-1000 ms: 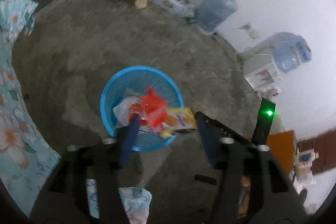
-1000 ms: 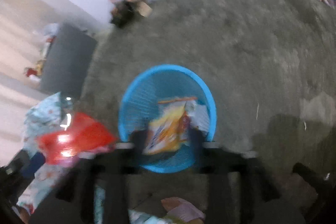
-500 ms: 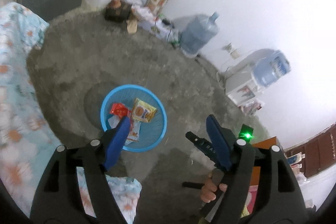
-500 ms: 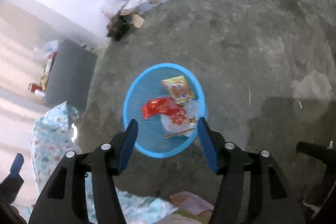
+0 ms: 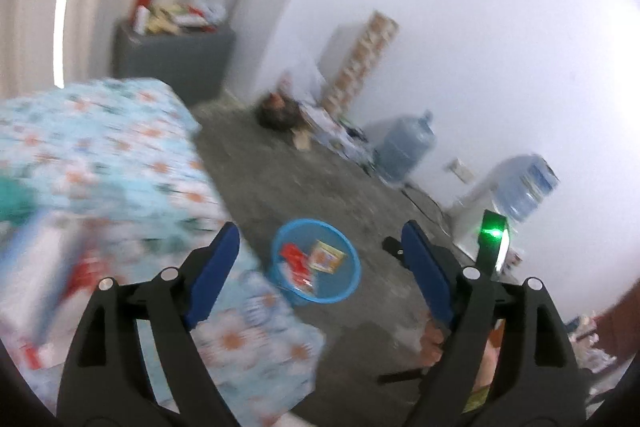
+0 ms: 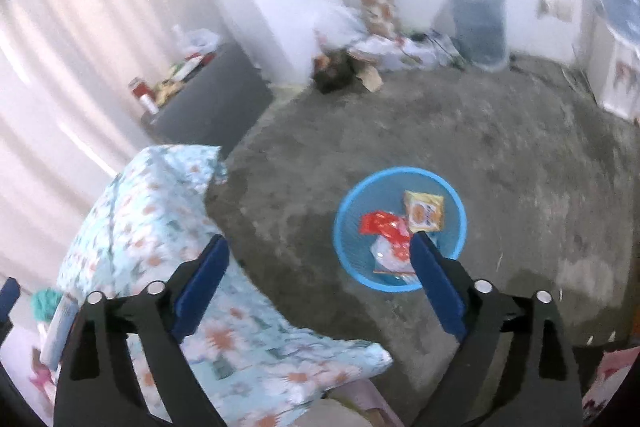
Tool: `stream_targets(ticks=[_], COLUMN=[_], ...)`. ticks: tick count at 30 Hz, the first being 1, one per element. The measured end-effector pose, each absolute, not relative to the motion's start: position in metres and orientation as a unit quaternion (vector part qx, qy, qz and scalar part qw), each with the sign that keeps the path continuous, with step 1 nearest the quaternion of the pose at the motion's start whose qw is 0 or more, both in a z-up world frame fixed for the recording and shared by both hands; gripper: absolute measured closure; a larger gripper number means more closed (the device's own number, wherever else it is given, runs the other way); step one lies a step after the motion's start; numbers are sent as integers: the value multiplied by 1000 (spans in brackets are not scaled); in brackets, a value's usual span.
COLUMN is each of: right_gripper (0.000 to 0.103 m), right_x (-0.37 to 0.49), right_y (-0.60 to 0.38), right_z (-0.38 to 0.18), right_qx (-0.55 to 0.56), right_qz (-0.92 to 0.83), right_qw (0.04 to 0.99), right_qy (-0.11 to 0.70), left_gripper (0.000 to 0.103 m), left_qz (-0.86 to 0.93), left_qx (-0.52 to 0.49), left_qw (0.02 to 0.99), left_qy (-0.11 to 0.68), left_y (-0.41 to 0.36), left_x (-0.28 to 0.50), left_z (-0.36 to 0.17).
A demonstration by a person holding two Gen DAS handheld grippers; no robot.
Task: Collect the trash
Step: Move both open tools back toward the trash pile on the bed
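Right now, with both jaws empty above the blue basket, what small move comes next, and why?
Probably swing the left gripper toward the flowered tabletop, where blurred reddish items still lie. The blue basket already holds the red wrapper and yellow packet, and both jaws are opening with nothing between them.

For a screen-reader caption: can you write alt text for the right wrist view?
A blue basket on a grey floor holds red and yellow wrappers. The right tool, its fingers opening and empty, frames it beside a floral cloth.

One blue basket; three wrappers inside: red, yellow, white; two water jugs.
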State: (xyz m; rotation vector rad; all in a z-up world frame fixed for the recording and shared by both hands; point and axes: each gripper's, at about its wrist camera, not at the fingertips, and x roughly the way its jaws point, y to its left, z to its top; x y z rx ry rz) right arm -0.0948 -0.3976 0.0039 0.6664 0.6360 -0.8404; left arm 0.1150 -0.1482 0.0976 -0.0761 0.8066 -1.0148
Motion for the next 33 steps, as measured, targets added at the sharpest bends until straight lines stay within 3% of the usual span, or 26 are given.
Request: stream_targets(ticks=[15, 23, 33], right_gripper=[7, 7, 7], right_x=[16, 48, 86], right_y=[-279, -243, -217], right_z=[36, 52, 45], right_qx=[81, 173, 300], right_qz=[-342, -174, -16], right_qw=[854, 904, 875], right_qy=[383, 351, 379], left_gripper=[20, 20, 20], left_qz=[-270, -235, -250], left_qx=[-110, -143, -154], left_qw=[905, 907, 901], left_qy=[309, 318, 320], left_y=[75, 126, 139], left_x=[115, 121, 143], left_z=[108, 92, 76])
